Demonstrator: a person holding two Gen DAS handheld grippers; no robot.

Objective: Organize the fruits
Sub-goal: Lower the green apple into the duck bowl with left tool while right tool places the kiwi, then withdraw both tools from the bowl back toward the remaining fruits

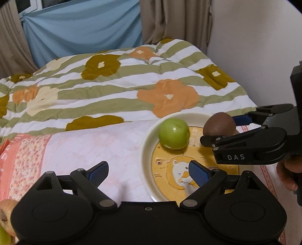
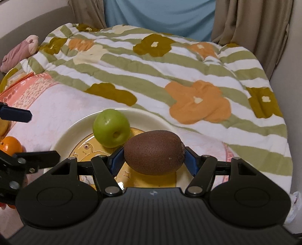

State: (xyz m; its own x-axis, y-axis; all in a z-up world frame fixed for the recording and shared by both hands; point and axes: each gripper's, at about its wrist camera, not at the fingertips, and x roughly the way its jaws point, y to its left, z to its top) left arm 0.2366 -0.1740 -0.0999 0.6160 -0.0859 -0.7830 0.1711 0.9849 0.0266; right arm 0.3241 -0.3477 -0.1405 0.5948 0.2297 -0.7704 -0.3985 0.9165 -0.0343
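A: Starting at the left, how does the left gripper (image 1: 148,172) stand?

B: Its jaws are spread wide with nothing between them. One blue pad hangs over the pink cloth (image 1: 85,143), the other over the near part of the plate (image 1: 149,135). It touches no fruit.

A: What lies around it on that side?

B: In the right wrist view an orange (image 2: 10,146) sits at the far left edge on the pink cloth, just beside the left gripper's black linkage. In the left wrist view a pale onion-like thing (image 1: 6,213) shows at the bottom left corner, too cut off to name with certainty.

A: Moving right, what is on the plate?

B: A green apple (image 2: 111,128) rests on the far left part of the plate's yellow cartoon print, close to the rim.

A: And the right gripper (image 2: 153,160)?

B: It is clamped on a brown kiwi (image 2: 154,152): the blue pads press its two ends, and the fruit lies crosswise between them. The kiwi sits over the plate, just beside the apple; whether the two touch cannot be told, nor whether the kiwi rests on the plate or hangs above it.

A: Anything beyond?

B: A flowered striped quilt (image 2: 169,75) is bunched up behind the plate, with a blue sheet (image 2: 160,17) and tan curtains (image 2: 251,24) further back.
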